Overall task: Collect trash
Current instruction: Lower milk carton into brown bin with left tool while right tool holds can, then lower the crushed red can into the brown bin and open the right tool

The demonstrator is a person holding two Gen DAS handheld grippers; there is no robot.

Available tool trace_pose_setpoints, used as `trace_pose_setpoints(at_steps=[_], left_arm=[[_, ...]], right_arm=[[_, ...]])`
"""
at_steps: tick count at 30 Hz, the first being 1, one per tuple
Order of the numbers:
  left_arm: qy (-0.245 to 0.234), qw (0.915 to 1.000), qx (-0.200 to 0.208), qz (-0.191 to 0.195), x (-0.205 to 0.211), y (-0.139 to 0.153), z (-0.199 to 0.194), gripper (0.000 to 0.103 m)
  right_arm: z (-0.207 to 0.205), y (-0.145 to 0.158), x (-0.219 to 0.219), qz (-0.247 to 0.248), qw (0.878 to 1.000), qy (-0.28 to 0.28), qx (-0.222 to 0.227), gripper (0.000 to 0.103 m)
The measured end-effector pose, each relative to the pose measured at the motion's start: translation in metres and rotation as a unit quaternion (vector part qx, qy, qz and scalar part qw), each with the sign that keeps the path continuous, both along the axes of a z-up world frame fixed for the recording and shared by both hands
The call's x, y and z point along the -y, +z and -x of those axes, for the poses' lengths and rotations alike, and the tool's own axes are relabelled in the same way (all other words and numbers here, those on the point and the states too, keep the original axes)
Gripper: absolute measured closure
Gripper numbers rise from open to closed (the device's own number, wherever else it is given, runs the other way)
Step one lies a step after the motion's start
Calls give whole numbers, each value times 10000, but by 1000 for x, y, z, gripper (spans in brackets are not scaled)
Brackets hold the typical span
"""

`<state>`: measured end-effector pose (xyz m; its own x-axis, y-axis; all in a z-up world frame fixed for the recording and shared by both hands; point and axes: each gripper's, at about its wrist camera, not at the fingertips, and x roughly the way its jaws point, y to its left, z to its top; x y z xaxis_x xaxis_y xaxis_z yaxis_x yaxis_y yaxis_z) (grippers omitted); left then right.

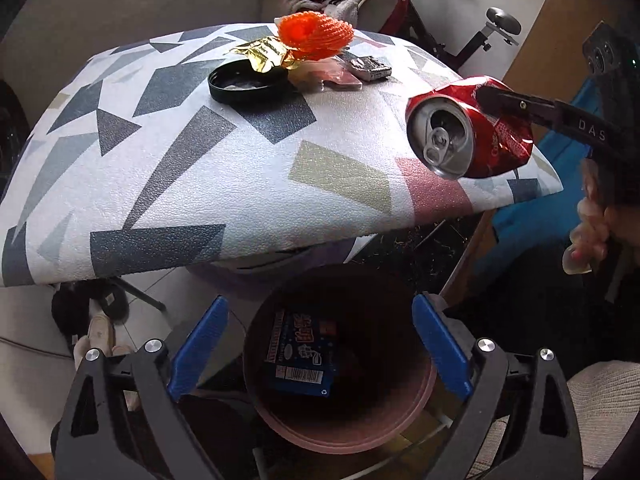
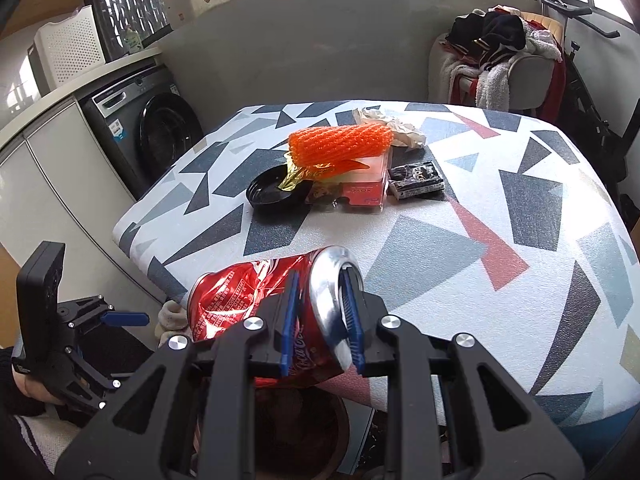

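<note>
A washing machine (image 2: 150, 136) stands at nine o'clock of the patterned tabletop (image 2: 460, 240), with a chair heaped with clothes (image 2: 500, 64) beyond at one o'clock. On the cloth lie a black lid (image 2: 276, 192), gold foil (image 1: 262, 54), an orange foam net (image 2: 340, 144) and a dark packet (image 2: 418, 182). The left gripper (image 1: 320, 346) hangs with jaws apart above the brown bin (image 1: 340, 436), where a blue box (image 1: 300, 354) lies. The right gripper (image 2: 322, 320) has its jaws clamped on the crushed red can (image 2: 240, 300) at the tabletop's six o'clock edge.
</note>
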<state>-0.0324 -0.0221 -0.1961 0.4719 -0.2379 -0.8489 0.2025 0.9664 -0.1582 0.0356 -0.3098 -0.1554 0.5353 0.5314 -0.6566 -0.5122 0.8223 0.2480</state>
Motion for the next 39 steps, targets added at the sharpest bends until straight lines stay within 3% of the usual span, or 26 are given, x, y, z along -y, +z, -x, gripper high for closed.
trace_pose_setpoints(at_steps=[6, 12, 21, 31, 33, 37, 38, 39], left_arm=[[773, 9953, 579, 67, -38, 34, -7, 8], [1258, 9888, 798, 29, -67, 51, -14, 8], [1351, 9883, 706, -10, -71, 43, -14, 8], [1346, 9890, 605, -20, -70, 36, -15, 8], [1342, 9891, 599, -21, -70, 36, -15, 8], [1345, 9891, 593, -22, -70, 35, -15, 8], [1344, 9892, 590, -20, -70, 35, -15, 8], [1345, 9892, 586, -20, -70, 34, -15, 8]], right_arm=[[17, -13, -22, 164, 9979, 575, -248, 78], [37, -37, -49, 367, 9904, 1155, -660, 78], [45, -74, -67, 576, 9799, 1330, -1370, 78], [44, -89, -75, 756, 9761, 1253, -1607, 75], [43, -89, -75, 786, 9765, 1224, -1593, 68], [42, -84, -72, 818, 9803, 1101, -1418, 16], [42, -82, -70, 814, 9819, 1051, -1350, 7], [40, -80, -69, 825, 9836, 978, -1270, 7]])
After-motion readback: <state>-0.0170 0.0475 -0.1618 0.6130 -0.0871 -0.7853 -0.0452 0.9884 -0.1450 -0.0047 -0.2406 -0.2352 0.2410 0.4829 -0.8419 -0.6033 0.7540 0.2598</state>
